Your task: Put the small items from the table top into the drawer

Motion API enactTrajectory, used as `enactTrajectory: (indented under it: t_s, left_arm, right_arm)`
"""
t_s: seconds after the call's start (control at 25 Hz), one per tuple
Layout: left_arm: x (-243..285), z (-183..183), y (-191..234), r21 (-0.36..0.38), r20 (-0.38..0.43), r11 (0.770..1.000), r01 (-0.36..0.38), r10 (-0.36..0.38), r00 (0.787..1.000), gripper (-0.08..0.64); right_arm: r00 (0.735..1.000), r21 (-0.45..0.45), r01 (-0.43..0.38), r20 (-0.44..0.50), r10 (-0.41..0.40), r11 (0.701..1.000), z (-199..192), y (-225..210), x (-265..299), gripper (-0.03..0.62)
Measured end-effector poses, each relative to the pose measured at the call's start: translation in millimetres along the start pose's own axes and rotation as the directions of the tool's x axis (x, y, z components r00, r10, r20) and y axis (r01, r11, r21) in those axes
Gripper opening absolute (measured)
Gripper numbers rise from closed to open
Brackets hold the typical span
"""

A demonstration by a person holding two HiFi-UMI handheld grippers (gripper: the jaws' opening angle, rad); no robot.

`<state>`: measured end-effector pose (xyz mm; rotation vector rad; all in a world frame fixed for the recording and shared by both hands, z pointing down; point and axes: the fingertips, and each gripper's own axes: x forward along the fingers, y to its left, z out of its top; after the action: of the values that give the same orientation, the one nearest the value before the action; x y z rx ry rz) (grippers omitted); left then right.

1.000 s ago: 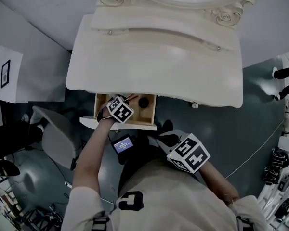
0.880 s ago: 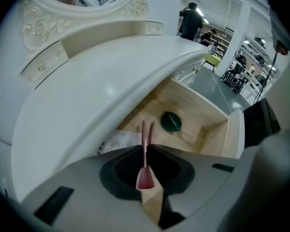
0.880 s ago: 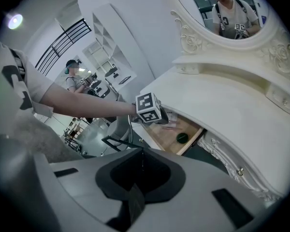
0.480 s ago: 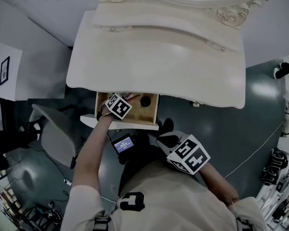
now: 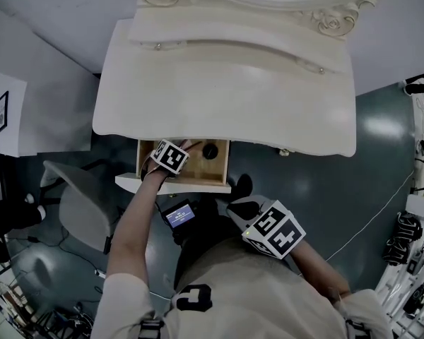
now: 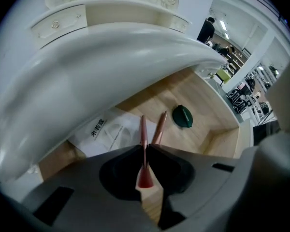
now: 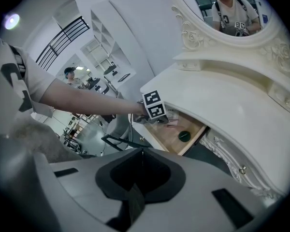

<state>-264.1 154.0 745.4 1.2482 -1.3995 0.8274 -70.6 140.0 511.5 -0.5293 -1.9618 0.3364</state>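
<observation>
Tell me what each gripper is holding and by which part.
The left gripper clamps a slim rose-coloured stick near its middle, far end over the open drawer. The right gripper is shut on nothing.

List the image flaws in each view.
Head view: flat, dim light, slightly soft. Left gripper view: heavy fisheye bows the tabletop edge; corners black. Right gripper view: same fisheye, dark corners, a lamp flares top left.

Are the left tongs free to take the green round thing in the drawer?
Probably not yet: the left tongs are shut on a rose-gold stick and must drop it first. Otherwise little blocks the way: a second stick lies on the drawer floor beside the green round thing.
</observation>
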Motion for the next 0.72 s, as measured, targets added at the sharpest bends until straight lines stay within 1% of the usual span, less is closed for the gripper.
enactTrajectory:
  t_s: [0.24,0.28,0.36,0.48,0.72]
  left_arm:
    - [4.3,-0.9,4.1,-0.028,-0.017,0.999,0.018,-0.018,1.000,0.097]
    - [5.2,-2.7,4.9,-0.031,-0.024,0.999,0.021,-0.022,0.999,0.109]
    - [7.9,-8.8,5.6,-0.039,-0.048,0.999,0.033,-0.034,0.998,0.174]
    - [9.0,-16.0,6.1,-0.048,-0.077,0.998,0.044,-0.047,0.996,0.212]
    - [-12.0,-7.5,5.8,-0.031,-0.031,0.999,0.043,-0.044,0.999,0.232]
  right_arm:
    - [1.000,0.009,0.009,0.005,-0.009,1.000,1.5,1.3,2.5,0.028]
    - [1.000,0.011,0.010,0.006,-0.011,1.000,1.9,1.9,3.2,0.028]
    - [1.000,0.012,0.013,0.008,-0.013,1.000,2.9,3.0,4.4,0.028]
    - [1.000,0.013,0.016,0.010,-0.016,1.000,4.6,3.4,5.9,0.028]
    - [0.999,0.005,0.023,0.024,-0.023,1.000,12.8,7.2,8.0,0.028]
